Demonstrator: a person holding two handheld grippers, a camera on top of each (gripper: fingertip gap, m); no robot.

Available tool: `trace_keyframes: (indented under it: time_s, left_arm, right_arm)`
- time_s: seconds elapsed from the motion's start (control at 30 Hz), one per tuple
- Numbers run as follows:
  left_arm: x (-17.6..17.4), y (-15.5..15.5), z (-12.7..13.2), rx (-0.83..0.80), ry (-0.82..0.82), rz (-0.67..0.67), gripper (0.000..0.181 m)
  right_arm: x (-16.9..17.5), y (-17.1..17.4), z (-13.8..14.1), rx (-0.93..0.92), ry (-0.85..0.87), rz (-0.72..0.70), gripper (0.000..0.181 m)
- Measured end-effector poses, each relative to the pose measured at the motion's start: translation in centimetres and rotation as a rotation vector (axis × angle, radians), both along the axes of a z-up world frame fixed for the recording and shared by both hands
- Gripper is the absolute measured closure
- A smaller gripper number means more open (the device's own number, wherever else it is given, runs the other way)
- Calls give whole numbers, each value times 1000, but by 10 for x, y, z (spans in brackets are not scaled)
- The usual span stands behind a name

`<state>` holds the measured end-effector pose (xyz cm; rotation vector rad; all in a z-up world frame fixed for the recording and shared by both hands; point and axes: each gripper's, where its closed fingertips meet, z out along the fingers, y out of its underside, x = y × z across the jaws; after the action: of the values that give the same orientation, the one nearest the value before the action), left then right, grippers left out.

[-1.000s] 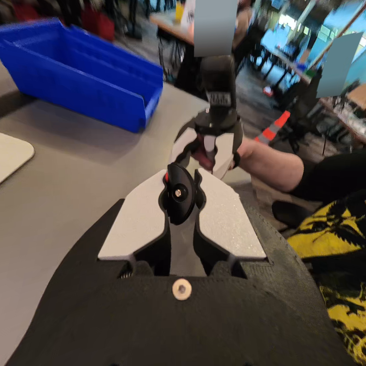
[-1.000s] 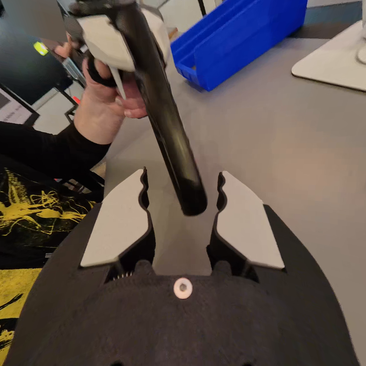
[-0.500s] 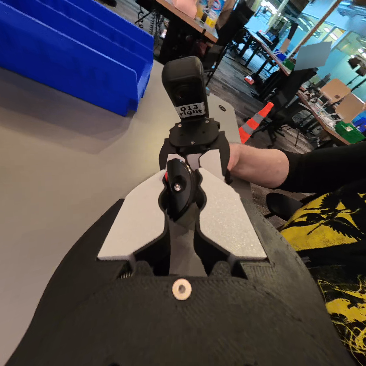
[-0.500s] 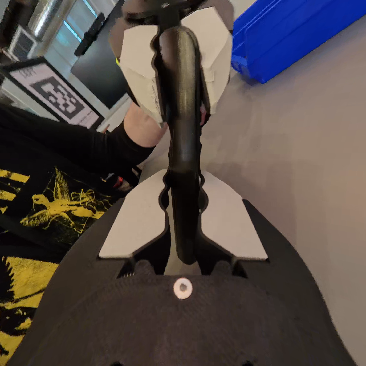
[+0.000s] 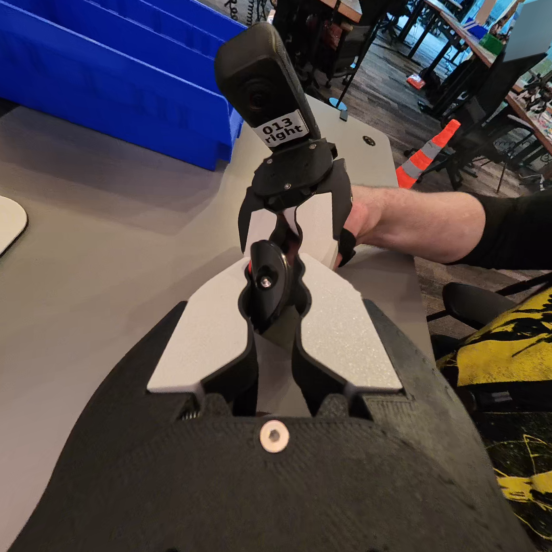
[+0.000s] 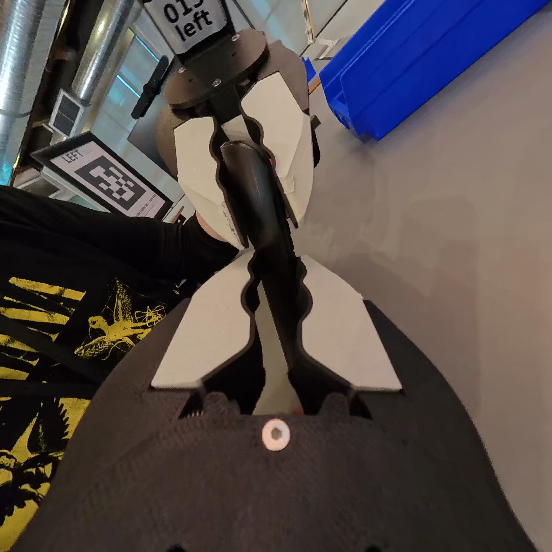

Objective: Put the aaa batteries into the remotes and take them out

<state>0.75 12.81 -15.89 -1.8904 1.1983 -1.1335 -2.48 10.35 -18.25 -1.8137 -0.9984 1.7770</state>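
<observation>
Remote (image 6: 268,239) held in the air above bench (image 6: 448,268), clamped at opposite ends by left fingers (image 5: 209,322) and right fingers (image 6: 331,325); likely one end steadied so the other can work the battery cover; no batteries visible

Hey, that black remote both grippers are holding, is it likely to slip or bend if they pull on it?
The black remote looks like a stiff plastic bar, so it will probably hold straight rather than bend. Its glossy rounded back could be slippery, though the left gripper and right gripper both clamp it in notched fingers, which probably helps. Its slim shape suggests it is light.
</observation>
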Motion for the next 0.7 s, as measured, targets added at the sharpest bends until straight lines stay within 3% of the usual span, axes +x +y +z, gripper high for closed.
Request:
trace_keyframes:
  time_s: [0.33,0.5,0.67,0.7]
  left_arm:
    - [16,-8,7,96,-20,9,157]
    - [16,-17,13,171,11,-14,157]
    - [27,-33,17,237,27,-62,158]
    - [26,-32,16,229,26,-60,158]
  right_arm:
    - [11,-11,-2,24,-98,53,157]
    - [11,-9,3,206,-232,-2,157]
    - [0,-20,2,310,-288,4,109]
    - [-1,-22,3,313,-278,0,117]
